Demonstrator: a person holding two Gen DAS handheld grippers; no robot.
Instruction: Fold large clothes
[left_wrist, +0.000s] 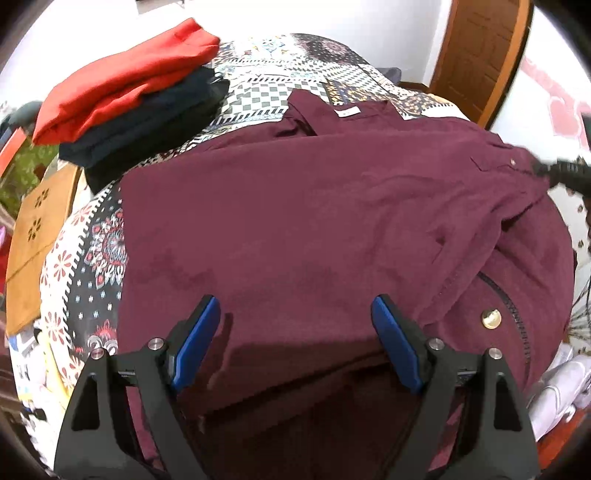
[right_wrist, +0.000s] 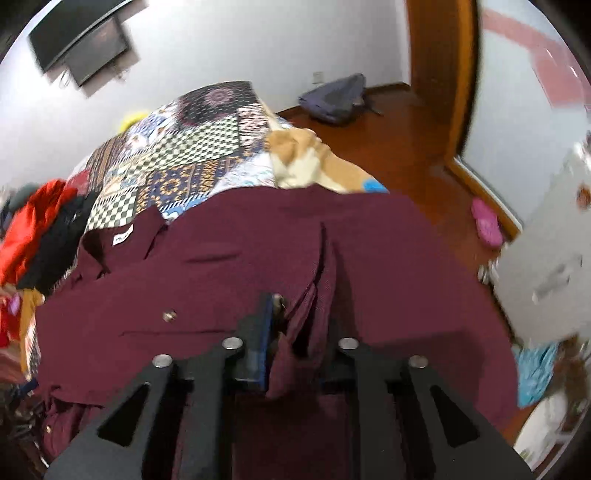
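The maroon jacket (left_wrist: 314, 206) lies spread across the patterned bed (left_wrist: 255, 88), collar and label toward the far side, its zipper edge and brass snap (left_wrist: 488, 318) near the left gripper (left_wrist: 295, 314). That gripper hangs over the cloth with its blue fingers (left_wrist: 201, 332) wide apart and nothing between them, so it holds nothing. The right gripper (right_wrist: 291, 321) has its fingers nearly closed on a bunched ridge of the jacket's fabric, pinching a fold near the garment's right side. The main risk, as I judge it, is that this pinch catches only the top layer: pulling then drags one layer across and leaves the one beneath wrinkled, so the fold comes out crooked. The grip also looks shallow, so the thick cloth could slip free in mid-fold. With the left fingers not holding anything, a one-sided pull may slide the whole jacket along the bed, toward the folded red (left_wrist: 122, 81) and dark (left_wrist: 147, 129) clothes stacked at the far left, or off the near edge, where part of it already hangs.
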